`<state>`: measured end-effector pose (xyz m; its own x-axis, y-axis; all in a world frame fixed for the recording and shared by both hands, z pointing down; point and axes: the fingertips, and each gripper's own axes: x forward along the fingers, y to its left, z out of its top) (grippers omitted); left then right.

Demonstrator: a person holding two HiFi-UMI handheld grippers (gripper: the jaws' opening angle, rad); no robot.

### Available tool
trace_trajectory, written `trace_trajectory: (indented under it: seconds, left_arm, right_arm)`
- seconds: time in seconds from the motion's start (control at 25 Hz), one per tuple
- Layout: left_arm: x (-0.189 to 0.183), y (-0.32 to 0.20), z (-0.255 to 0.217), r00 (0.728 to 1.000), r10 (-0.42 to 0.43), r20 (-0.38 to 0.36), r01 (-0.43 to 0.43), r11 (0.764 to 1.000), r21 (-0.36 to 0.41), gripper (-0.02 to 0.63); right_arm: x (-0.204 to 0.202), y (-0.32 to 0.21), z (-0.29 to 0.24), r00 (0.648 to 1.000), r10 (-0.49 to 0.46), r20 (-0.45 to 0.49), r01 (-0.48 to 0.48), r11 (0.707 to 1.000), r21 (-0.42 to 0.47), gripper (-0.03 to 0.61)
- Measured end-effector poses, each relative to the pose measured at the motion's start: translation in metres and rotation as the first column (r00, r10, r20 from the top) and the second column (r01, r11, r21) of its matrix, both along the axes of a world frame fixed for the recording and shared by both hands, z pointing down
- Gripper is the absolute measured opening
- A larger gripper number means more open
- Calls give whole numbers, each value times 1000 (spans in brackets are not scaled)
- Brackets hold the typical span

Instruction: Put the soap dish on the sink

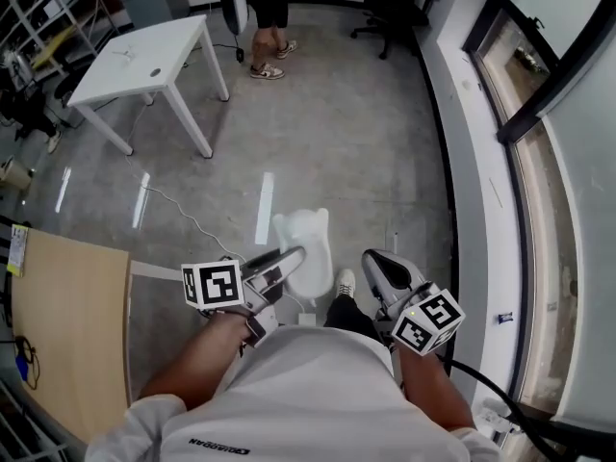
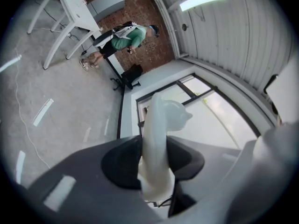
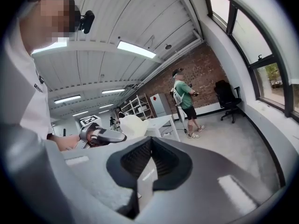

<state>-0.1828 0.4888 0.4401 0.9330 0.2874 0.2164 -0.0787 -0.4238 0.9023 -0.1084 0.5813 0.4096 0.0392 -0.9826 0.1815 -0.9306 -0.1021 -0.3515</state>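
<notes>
The soap dish (image 1: 303,246) is white and glossy, with two ear-like points on its far rim. My left gripper (image 1: 287,261) is shut on its near edge and holds it level out in front of me, over the grey floor. In the left gripper view the soap dish (image 2: 159,139) stands on edge between the dark pads of the left gripper (image 2: 156,167), which press on both its sides. My right gripper (image 1: 377,261) sits beside it, apart from it, jaws together and empty. The right gripper (image 3: 148,171) sees the soap dish (image 3: 132,125) off to its left. No sink is in view.
A white table (image 1: 144,61) stands at the far left, with a person in a green shirt (image 1: 267,8) and a black office chair (image 1: 390,8) beyond. A window ledge (image 1: 462,162) runs along the right. A wooden tabletop (image 1: 67,325) is near left, a cable (image 1: 183,210) on the floor.
</notes>
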Motion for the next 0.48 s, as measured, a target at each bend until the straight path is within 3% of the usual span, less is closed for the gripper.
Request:
trace_trajectory:
  seconds: [0.32,0.48]
  left_arm:
    - [127,-33,-12,995,-101,4,101,995,10,147]
    - [179,-45,-23,994,-111,-13,111,994,14,147]
  right_arm:
    - [138,-39,-11,992,-121,-33,121,993,-13,2]
    - [197,-54,-14,993,-114,-38,113,994,-6,2]
